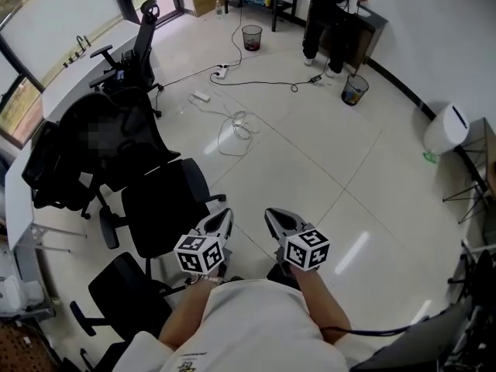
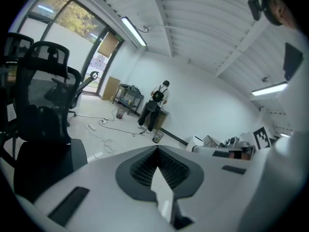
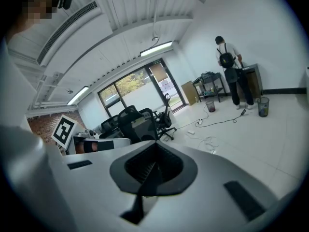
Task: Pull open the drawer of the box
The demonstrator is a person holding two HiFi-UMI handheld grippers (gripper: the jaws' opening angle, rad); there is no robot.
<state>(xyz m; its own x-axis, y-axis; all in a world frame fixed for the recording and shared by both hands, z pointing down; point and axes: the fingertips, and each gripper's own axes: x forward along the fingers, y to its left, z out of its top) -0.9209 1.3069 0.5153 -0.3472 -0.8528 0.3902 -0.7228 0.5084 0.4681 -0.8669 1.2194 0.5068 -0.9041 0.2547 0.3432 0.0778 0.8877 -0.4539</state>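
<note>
No box or drawer shows in any view. In the head view both grippers are held close to the person's chest, pointing out over the floor. The left gripper (image 1: 224, 215) and the right gripper (image 1: 272, 215) sit side by side, marker cubes toward the body. The jaws of each are pressed together with nothing between them. The left gripper view has its shut tips (image 2: 157, 149) aimed at the far wall. The right gripper (image 3: 155, 144), in its own view, points toward the windows and chairs.
Black office chairs (image 1: 165, 204) crowd the left, by a white desk (image 1: 74, 68). Cables (image 1: 235, 121) lie on the tiled floor. Waste bins (image 1: 252, 36) (image 1: 354, 90) stand far off, near a person (image 1: 328, 14) at a desk. A white bin (image 1: 446, 129) stands at the right wall.
</note>
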